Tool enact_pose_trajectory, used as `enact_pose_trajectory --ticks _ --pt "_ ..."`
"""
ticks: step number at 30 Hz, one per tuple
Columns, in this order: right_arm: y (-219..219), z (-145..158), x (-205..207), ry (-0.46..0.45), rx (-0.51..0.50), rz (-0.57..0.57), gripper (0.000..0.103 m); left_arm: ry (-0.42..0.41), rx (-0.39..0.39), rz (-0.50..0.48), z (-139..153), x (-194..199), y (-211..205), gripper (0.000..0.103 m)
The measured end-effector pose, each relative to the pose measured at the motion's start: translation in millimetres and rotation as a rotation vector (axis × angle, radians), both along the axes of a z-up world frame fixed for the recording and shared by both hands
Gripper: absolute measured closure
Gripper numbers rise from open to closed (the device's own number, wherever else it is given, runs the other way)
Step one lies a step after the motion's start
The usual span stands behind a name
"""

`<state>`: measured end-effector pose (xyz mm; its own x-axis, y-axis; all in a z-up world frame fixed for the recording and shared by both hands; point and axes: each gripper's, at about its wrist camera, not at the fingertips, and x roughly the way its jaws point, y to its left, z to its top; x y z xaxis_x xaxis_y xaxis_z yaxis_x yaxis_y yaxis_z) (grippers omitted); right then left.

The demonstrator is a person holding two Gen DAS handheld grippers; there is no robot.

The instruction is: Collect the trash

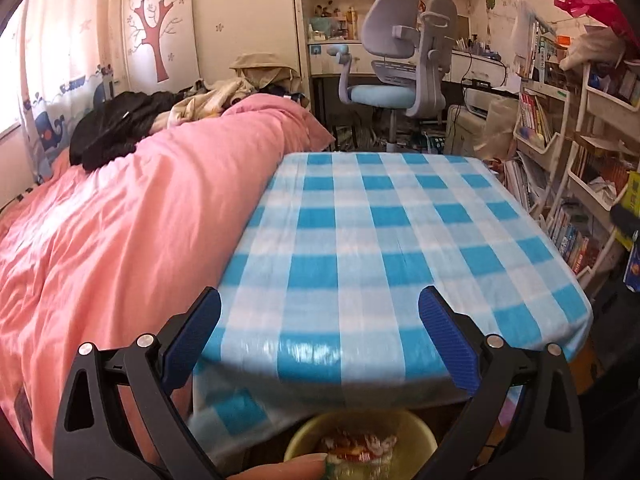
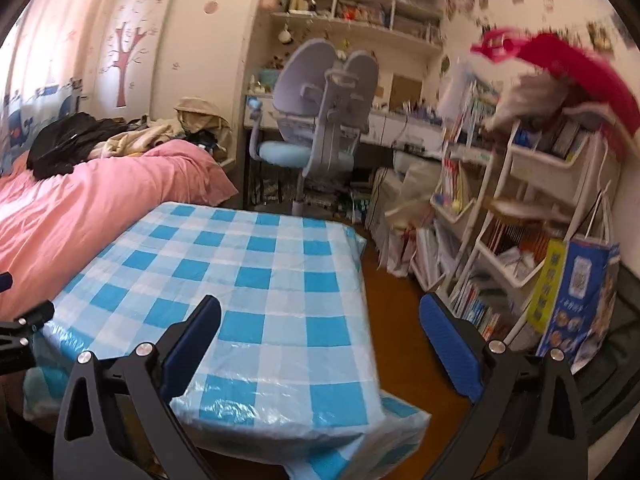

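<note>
Trash [image 1: 360,450] (blurred, apparently) in bin [image 1: 420,432]

A blue-and-white checked plastic-covered table [image 1: 384,240] stands with a pink-quilted bed [image 1: 120,220] touching its left side — a grey-and-blue swivel chair [image 1: 400,80] beyond its far edge, white book racks [image 2: 520,208] right, a yellow round plastic bin [image 1: 360,436] below its near edge.

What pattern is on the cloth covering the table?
Blue and white checks on the plastic tablecloth, clearest in the left wrist view.
</note>
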<state>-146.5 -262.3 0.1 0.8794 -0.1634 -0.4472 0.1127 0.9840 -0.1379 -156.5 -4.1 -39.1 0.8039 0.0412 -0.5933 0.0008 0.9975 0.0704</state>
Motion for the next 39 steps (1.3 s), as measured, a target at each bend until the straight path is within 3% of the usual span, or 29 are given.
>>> enact_pose_trajectory --ticks 8,14,19,27,31,39 --pt "23 -9 14 0.005 -0.033 0.072 0.008 -0.024 0.008 -0.049 12 41 -15 0.008" --pt "16 -5 41 0.039 0.007 0.087 0.008 -0.058 0.033 -0.102 21 68 -28 0.007" --pt "19 3 63 0.048 -0.026 0.125 0.008 -0.058 0.017 -0.096 24 95 -30 0.007" --pt "29 -17 85 0.154 -0.039 0.17 0.008 -0.064 -0.02 -0.064 24 128 -23 0.007" --pt "28 -20 88 0.186 -0.001 0.18 0.008 -0.084 -0.069 -0.063 20 138 -16 0.007" --pt "25 -22 96 0.19 0.009 0.161 0.008 -0.061 -0.034 -0.101 24 142 -24 0.007"
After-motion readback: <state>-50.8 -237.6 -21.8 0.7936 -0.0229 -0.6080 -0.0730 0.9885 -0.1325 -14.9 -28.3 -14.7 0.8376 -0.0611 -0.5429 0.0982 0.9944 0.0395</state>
